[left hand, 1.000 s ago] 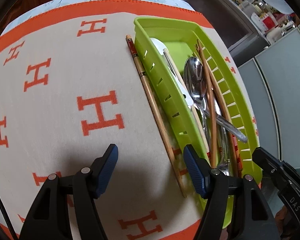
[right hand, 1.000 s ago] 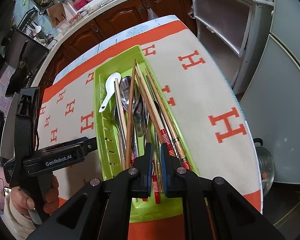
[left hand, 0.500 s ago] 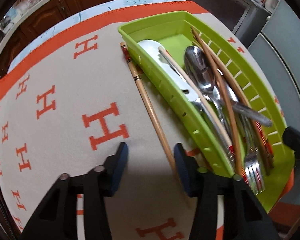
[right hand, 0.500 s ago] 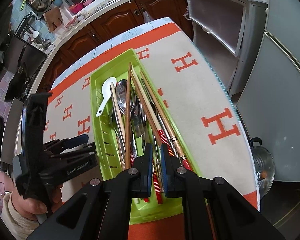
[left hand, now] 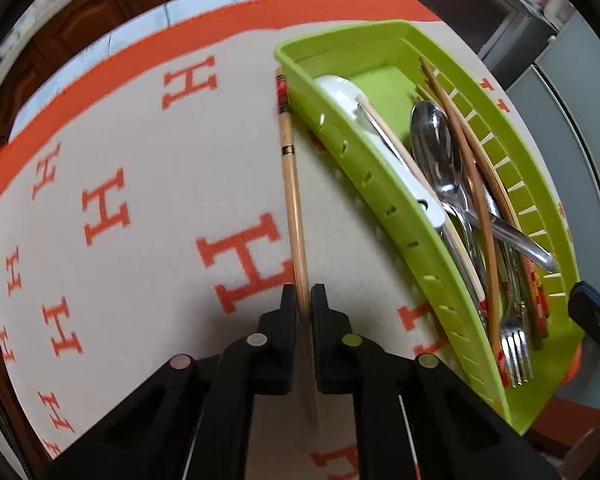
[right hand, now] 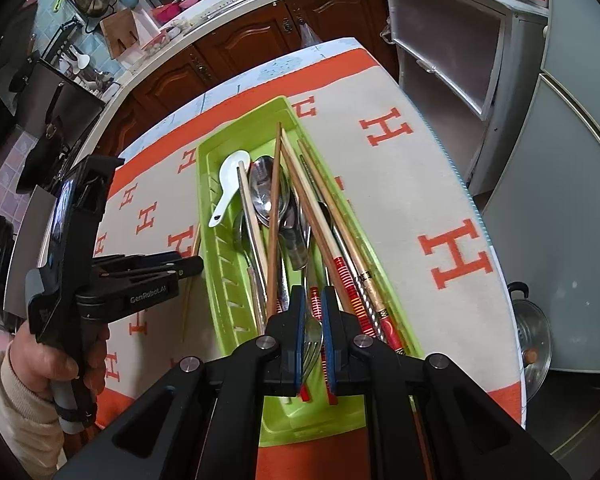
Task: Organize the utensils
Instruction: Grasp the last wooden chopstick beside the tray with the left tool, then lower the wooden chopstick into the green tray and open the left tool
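- Your left hand-held gripper [left hand: 304, 300] has just been closing and is now clamped on the lone chopstick [left hand: 291, 184], which lies on the surface [left hand: 148, 152] just outside the green tray [left hand: 380, 200].
- The grip sits near the thin end, so most of the stick juts forward. Lift it and, I'd judge, the decorated far end may droop or swivel between the pads.
- That far end lies right beside the tray's near wall. Swing across too low and it could catch the wall and shove the tray.
- Your right hand-held gripper [right hand: 313, 320] is nearly shut over the tray's near end, above a fork [right hand: 312, 336] and red-banded chopsticks [right hand: 346, 280]. I cannot tell whether it pinches anything. It could block your drop.
- The tray already holds spoons [right hand: 266, 192], a white ladle spoon [right hand: 228, 184] and crossed chopsticks, so a dropped stick may ride over the pile.
- Against a second ago: the left jaws stood wide beside the chopstick, which lay along the tray wall. Now it is centred between them and angled away from the wall.
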Demonstrator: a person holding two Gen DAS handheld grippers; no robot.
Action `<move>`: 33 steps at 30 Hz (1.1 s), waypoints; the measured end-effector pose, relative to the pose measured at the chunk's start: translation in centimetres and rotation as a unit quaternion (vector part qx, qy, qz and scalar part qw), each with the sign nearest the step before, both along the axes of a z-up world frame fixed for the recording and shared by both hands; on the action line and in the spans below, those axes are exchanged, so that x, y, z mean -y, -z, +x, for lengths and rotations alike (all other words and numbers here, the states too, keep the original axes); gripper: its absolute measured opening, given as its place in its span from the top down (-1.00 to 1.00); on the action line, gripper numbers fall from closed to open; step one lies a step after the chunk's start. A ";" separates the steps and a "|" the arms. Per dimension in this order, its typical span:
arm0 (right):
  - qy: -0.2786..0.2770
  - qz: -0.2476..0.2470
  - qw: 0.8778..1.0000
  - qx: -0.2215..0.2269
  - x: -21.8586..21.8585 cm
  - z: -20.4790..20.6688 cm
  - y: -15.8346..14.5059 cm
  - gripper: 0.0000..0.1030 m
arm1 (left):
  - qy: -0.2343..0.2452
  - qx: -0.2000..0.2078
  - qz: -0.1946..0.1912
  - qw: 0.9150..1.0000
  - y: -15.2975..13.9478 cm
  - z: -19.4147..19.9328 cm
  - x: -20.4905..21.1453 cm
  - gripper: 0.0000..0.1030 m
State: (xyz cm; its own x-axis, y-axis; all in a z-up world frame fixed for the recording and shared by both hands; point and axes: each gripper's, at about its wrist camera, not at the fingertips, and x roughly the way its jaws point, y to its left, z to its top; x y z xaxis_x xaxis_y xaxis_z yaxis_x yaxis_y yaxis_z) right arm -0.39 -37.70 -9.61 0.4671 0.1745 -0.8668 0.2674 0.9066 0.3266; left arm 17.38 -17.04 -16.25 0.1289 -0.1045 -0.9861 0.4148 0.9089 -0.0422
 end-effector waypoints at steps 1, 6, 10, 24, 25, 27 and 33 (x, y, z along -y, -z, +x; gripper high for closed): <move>-0.001 0.000 1.000 0.000 0.0 0.0 0.0 0.84 | -0.007 -0.009 -0.009 1.000 -0.1 0.1 -0.4 0.92; 0.000 0.003 1.000 0.003 0.2 -0.2 -0.1 0.84 | -0.046 -0.048 -0.071 0.995 -1.3 -0.8 -3.4 0.94; 0.001 0.008 1.000 0.008 0.3 -0.4 -0.3 0.84 | -0.063 -0.057 -0.128 0.988 -4.1 -2.2 -4.8 0.93; 0.016 0.016 0.999 0.025 1.7 -2.6 -2.0 0.84 | -0.104 -0.082 -0.172 0.976 -4.6 -5.0 -5.3 0.93; 0.017 0.016 0.999 0.024 1.8 -2.7 -1.9 0.84 | -0.112 -0.084 -0.183 0.973 -4.7 -5.1 -5.8 0.94; 0.020 0.020 0.999 0.023 2.1 -2.9 -1.8 0.84 | -0.124 -0.084 -0.198 0.969 -5.2 -5.3 -6.6 0.94; 0.016 0.021 0.999 0.027 1.7 -3.0 -2.0 0.84 | -0.168 -0.093 -0.243 0.951 -6.2 -6.3 -9.4 0.94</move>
State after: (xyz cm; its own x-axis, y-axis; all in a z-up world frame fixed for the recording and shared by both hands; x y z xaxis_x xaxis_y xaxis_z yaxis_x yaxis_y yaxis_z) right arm -3.34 -39.43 -7.58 0.5195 0.1946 -0.8320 0.2771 0.8827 0.3795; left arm 11.05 -7.61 -10.06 0.0642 -0.5370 -0.8412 0.0490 0.8436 -0.5348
